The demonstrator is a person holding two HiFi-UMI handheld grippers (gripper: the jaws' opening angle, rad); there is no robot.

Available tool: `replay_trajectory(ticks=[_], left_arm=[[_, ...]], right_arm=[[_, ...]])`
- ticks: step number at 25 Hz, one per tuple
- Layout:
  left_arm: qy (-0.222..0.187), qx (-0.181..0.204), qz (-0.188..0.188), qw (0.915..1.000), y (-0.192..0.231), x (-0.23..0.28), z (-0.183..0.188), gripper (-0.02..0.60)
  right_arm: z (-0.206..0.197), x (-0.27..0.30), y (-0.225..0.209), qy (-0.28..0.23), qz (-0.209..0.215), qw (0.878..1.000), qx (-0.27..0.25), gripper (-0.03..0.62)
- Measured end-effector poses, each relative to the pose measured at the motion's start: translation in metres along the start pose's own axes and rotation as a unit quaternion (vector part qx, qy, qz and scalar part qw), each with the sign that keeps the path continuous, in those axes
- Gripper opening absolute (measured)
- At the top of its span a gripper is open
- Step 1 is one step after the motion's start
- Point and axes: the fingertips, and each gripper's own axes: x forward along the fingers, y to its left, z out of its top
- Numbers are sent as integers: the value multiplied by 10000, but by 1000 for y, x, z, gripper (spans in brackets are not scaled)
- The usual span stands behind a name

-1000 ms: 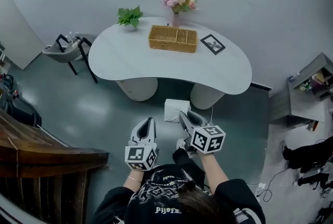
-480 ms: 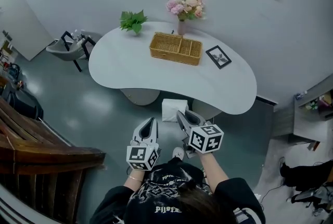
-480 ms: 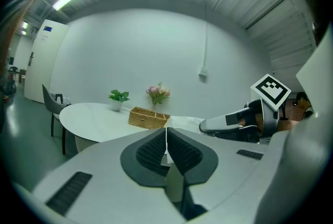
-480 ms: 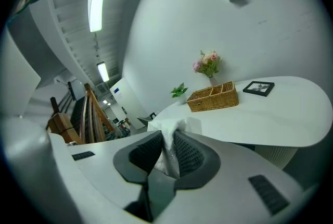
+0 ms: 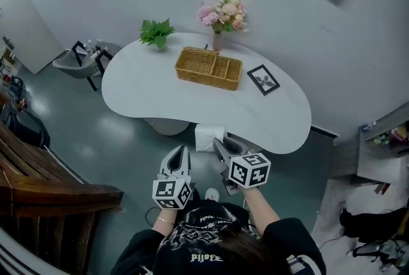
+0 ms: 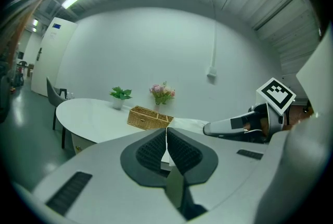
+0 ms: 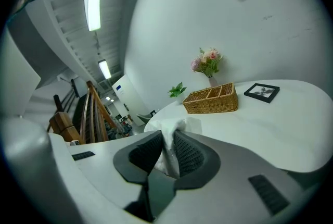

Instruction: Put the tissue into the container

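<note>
As right gripper (image 5: 218,142) clamps tissue (image 5: 206,137), basket (image 5: 209,68) apart

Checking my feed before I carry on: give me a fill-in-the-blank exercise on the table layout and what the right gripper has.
1. The right gripper is shut on the ____.
2. On the table, the wicker basket stands between the potted plant and the ____.
3. The flower vase stands behind the basket and holds mostly ____ flowers.

Missing words: tissue; picture frame; pink.
</note>
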Motion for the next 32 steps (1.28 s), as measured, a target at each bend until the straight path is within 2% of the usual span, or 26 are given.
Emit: replay_trajectory(ticks=[8, 14, 18, 24, 32], left_arm=[[7, 209, -33, 9998, -1, 26, 5, 26], [-81, 146, 59, 9998, 25, 55, 19, 26], [13, 365, 92, 9993, 42, 78, 30, 26], [112, 239, -47, 9996, 67, 111, 41, 26], [297, 271, -293, 9988, 96, 148, 53, 26]], right_arm=[[13, 11, -11, -90, -48, 9999, 52, 95], [29, 34, -22, -188, -164, 9997, -1, 95], [39, 56, -27, -131, -222, 9997, -40, 95], [55, 91, -32, -77, -313, 9995, -43, 95], [70, 131, -40, -38, -588, 9983, 24, 95]])
